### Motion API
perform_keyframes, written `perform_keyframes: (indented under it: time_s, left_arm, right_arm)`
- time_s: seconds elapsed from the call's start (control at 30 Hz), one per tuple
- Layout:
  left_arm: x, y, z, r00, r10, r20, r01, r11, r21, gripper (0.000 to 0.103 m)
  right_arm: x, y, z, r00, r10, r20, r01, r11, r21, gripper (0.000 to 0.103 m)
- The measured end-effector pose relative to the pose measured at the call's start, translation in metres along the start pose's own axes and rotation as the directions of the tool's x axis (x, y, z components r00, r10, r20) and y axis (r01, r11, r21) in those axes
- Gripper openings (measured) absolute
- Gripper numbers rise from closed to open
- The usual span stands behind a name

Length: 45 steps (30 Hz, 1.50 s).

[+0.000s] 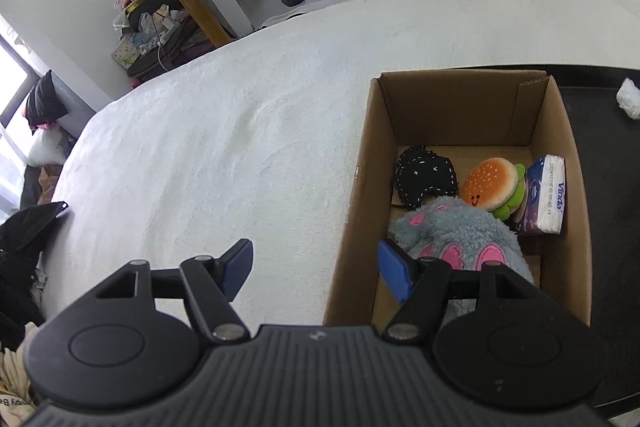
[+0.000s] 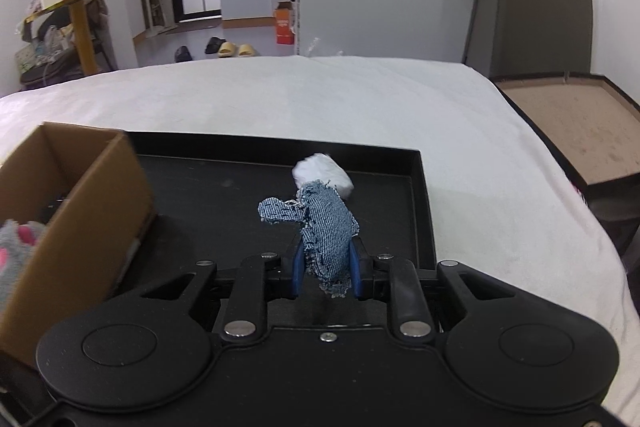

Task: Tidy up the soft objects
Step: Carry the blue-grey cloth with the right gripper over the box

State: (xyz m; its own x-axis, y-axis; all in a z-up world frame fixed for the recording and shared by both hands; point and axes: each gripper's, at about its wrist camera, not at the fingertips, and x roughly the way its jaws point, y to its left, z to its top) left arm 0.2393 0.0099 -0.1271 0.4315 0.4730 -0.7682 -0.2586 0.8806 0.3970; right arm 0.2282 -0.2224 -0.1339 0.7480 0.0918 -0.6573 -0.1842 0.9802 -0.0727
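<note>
R gripper [image 2: 325, 273] clamped on the denim scrap [image 2: 326, 231], held above the black tray [image 2: 424, 211], front-middle; white wad [image 2: 323, 173] sits near the tray's back edge. L gripper [image 1: 316, 267] released, nothing between jaws, over the cardboard box's [image 1: 360, 227] left wall. Risk: thin frayed pinch, cloth may slip pre-box. Tissue pack [image 1: 548, 193] reads "Vinda".

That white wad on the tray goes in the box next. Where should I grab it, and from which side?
Grip the white wad across its short middle, coming from above. It lies as a low, rounded lump on the black tray, with bare tray on both sides for the fingers.
</note>
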Motion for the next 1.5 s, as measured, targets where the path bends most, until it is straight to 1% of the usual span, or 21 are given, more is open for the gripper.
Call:
perform_keyframes:
  time_s: [0.23, 0.5, 0.6, 0.73, 0.87, 0.93, 1.1, 1.17, 1.23, 1.27, 1.33, 1.37, 1.43, 1.5]
  left_arm:
    - [-0.001, 0.014, -0.002, 0.998, -0.06, 0.014, 0.061, 0.996, -0.061, 0.068]
    - [-0.001, 0.023, -0.006, 0.991, -0.127, 0.038, 0.129, 0.988, -0.083, 0.067]
    - [0.0, 0.026, -0.008, 0.987, -0.155, 0.044, 0.158, 0.983, -0.092, 0.064]
    - [0.003, 0.032, -0.008, 0.981, -0.189, 0.05, 0.193, 0.974, -0.114, 0.064]
    - [0.009, 0.036, -0.009, 0.974, -0.225, 0.037, 0.228, 0.964, -0.137, 0.063]
    - [0.011, 0.037, -0.009, 0.972, -0.234, 0.034, 0.237, 0.962, -0.138, 0.059]
    - [0.016, 0.04, -0.009, 0.966, -0.256, 0.026, 0.257, 0.955, -0.151, 0.057]
    - [0.019, 0.042, -0.009, 0.963, -0.268, 0.019, 0.268, 0.95, -0.16, 0.054]
    - [0.021, 0.043, -0.01, 0.961, -0.276, 0.01, 0.274, 0.947, -0.166, 0.047]
    - [0.023, 0.043, -0.01, 0.961, -0.277, 0.002, 0.274, 0.947, -0.167, 0.045]
    - [0.026, 0.042, -0.01, 0.961, -0.277, -0.011, 0.272, 0.948, -0.167, 0.035]
    - [0.028, 0.042, -0.01, 0.962, -0.274, -0.018, 0.268, 0.949, -0.165, 0.032]
    - [0.03, 0.042, -0.01, 0.956, -0.291, -0.022, 0.284, 0.945, -0.165, 0.021]
    - [0.031, 0.042, -0.01, 0.953, -0.301, -0.027, 0.292, 0.942, -0.164, 0.017]
  right_arm:
    - [-0.024, 0.031, 0.015, 0.998, 0.064, 0.023, -0.062, 0.994, -0.086, 0.022]
    - [-0.043, 0.069, 0.036, 0.987, 0.151, 0.047, -0.14, 0.972, -0.188, 0.023]
    - [-0.046, 0.083, 0.041, 0.983, 0.18, 0.044, -0.167, 0.963, -0.212, 0.023]
    - [-0.049, 0.101, 0.047, 0.981, 0.192, 0.038, -0.176, 0.952, -0.251, 0.023]
    - [-0.05, 0.117, 0.053, 0.98, 0.197, 0.031, -0.18, 0.941, -0.285, 0.023]
    - [-0.05, 0.125, 0.055, 0.98, 0.199, 0.025, -0.182, 0.935, -0.304, 0.023]
    - [-0.048, 0.144, 0.058, 0.979, 0.203, 0.002, -0.189, 0.915, -0.357, 0.023]
    - [-0.047, 0.151, 0.058, 0.979, 0.202, -0.009, -0.19, 0.903, -0.386, 0.023]
    - [-0.045, 0.158, 0.058, 0.979, 0.201, -0.024, -0.193, 0.889, -0.415, 0.023]
    - [-0.044, 0.161, 0.057, 0.979, 0.201, -0.031, -0.195, 0.882, -0.429, 0.023]
    - [-0.044, 0.167, 0.057, 0.98, 0.195, -0.042, -0.193, 0.869, -0.455, 0.023]
    - [-0.043, 0.17, 0.057, 0.98, 0.193, -0.047, -0.192, 0.863, -0.466, 0.023]
    - [-0.043, 0.175, 0.058, 0.98, 0.191, -0.057, -0.195, 0.852, -0.485, 0.023]
    - [-0.042, 0.18, 0.059, 0.98, 0.187, -0.065, -0.194, 0.839, -0.508, 0.023]
